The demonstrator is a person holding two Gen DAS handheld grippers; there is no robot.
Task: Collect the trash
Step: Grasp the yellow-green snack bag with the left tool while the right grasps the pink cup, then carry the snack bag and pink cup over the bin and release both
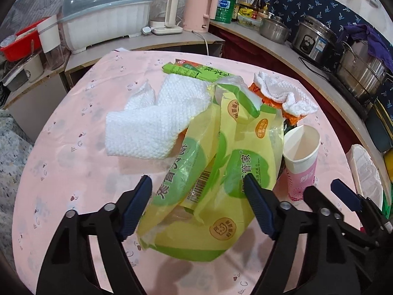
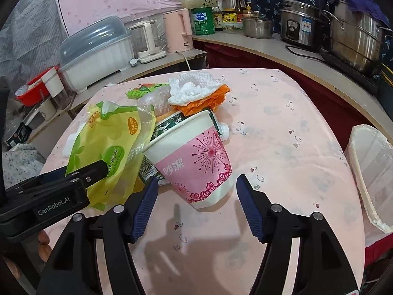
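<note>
The trash lies heaped toward the far half of the pink-clothed surface (image 2: 282,132), whose near and right-hand stretches are bare in the right wrist view. That bare cloth runs out to the surface's right edge, where a white-lined bin (image 2: 373,172) stands just beside it — its lower part cut off by the frame.

The left claw (image 1: 197,209) stands open over the yellow-green plastic wrapper (image 1: 196,172); the wrapper lies between the two blue fingers (image 1: 136,211), but neither pad presses on it. The right claw (image 2: 197,206) is likewise open and empty, its fingertips either side of the base of the pink-and-white paper cup (image 2: 194,162), which leans tilted on the heap with its mouth turned away; whether the tips touch the cup cannot be told.

Behind the wrapper lie a white paper towel (image 1: 147,127), a green carton (image 1: 191,70) and a second crumpled towel (image 1: 285,93) resting on an orange wrapper (image 2: 203,100). A dark printed packet (image 2: 169,123) under the cup is mostly hidden, and its kind is hard to make out.

A curved counter (image 2: 282,49) crowded with pots and kettles hems the surface on its far side — with a dark gap between. The left claw's body crosses the right view's lower left and covers the wrapper's near end.
</note>
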